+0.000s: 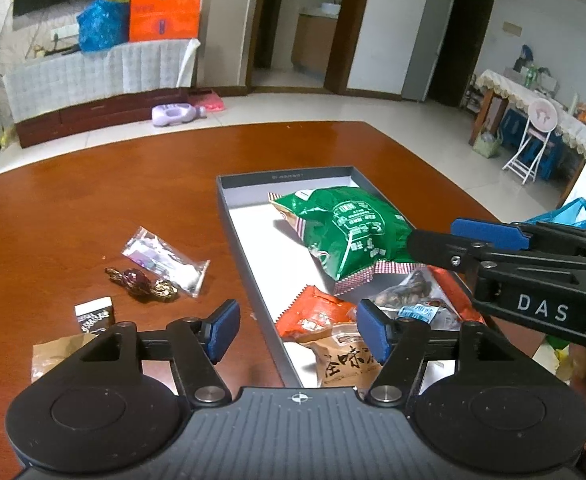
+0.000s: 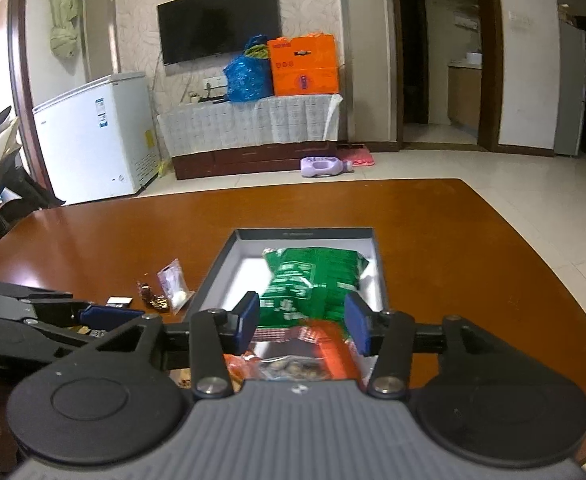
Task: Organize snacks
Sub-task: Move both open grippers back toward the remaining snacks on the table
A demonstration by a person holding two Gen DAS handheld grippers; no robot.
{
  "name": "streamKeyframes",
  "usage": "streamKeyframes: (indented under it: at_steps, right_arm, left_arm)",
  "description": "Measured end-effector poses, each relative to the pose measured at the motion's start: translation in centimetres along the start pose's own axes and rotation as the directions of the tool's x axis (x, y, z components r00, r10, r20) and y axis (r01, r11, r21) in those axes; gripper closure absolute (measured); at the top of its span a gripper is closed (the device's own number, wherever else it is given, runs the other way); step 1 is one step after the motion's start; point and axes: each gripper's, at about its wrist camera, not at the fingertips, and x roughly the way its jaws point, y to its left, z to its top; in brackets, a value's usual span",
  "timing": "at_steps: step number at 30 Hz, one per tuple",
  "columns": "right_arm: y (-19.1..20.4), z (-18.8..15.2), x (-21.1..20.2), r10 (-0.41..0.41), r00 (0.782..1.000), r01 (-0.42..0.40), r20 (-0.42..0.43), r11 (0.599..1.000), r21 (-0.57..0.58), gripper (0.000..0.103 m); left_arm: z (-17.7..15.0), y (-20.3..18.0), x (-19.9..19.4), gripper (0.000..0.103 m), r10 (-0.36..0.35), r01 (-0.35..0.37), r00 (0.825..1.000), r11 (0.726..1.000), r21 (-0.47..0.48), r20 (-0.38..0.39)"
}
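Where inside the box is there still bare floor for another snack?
Free: the box's far-left strip, between its left wall and the green bag, back to the far wall. Crowded: the near end, where the orange packet, brown packet and clear nut bag overlap.

A home living room. A wall-mounted television hangs above a cloth-covered cabinet, with a white chest freezer beside it. A cloth-draped dining table stands across the tiled floor.
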Motion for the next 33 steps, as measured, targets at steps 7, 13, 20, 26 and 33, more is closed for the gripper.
streamKeyframes:
  at_steps: [7,13,20,26,33]
  right_arm:
    - [2.2,0.4,0.5,0.038,0.999,-0.038,0.005,0.999,-0.03,0.047]
    - [4.5,0.9,1.2,0.075,0.997,-0.075,0.009,0.996,-0.055,0.047]
    - [6.0,1.0,1.9,0.096,0.995,-0.096,-0.002,0.993,-0.073,0.044]
    - [7.1,0.9,2.3,0.105,0.994,-0.105,-0.008,0.99,-0.091,0.041]
    - [8.3,0.9,2.8,0.121,0.992,-0.123,-0.024,0.986,-0.115,0.039]
  left_arm:
    - [-0.1,1.3,-0.7,0.035,0.025,-0.025,1.0,1.0,-0.008,0.013]
    - [-0.3,3.0,-1.4,0.034,0.056,-0.056,0.998,0.998,-0.026,0.019]
    - [-0.9,5.4,-2.4,0.033,0.094,-0.093,0.995,0.995,-0.044,0.025]
    - [-1.3,7.2,-3.5,0.032,0.117,-0.115,0.993,0.992,-0.058,0.032]
    - [-1.7,8.8,-4.1,0.031,0.153,-0.151,0.988,0.986,-0.067,0.031]
